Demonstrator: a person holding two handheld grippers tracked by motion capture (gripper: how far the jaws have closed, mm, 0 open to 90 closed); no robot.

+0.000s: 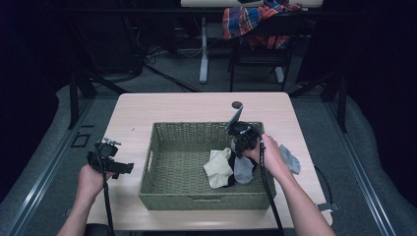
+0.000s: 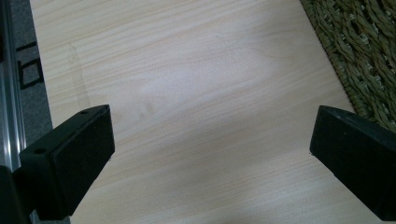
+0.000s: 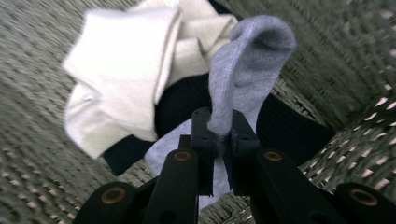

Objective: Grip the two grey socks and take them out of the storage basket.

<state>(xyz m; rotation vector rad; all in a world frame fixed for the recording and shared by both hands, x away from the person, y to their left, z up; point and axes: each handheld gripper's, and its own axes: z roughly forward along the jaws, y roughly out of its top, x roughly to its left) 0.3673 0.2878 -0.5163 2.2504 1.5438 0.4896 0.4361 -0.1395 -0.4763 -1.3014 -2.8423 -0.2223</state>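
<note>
A green woven basket [image 1: 162, 147] stands in the middle of the wooden table [image 1: 196, 105]. In its right half lie a cream sock [image 1: 218, 167], a grey sock [image 1: 243, 169] and a dark sock [image 3: 182, 102] under them. My right gripper [image 1: 241, 152] reaches down into the basket and is shut on the grey sock [image 3: 247, 60], pinching a fold of it between the pads. My left gripper [image 1: 120, 168] is held over bare table left of the basket, jaws wide apart with nothing between them; its fingers [image 2: 74, 154] frame plain wood.
Another grey sock [image 1: 291, 158] lies on the table just right of the basket. The basket's wall [image 2: 364, 51] is close to the left gripper's right jaw. A chair with a plaid cloth [image 1: 255, 22] stands beyond the table.
</note>
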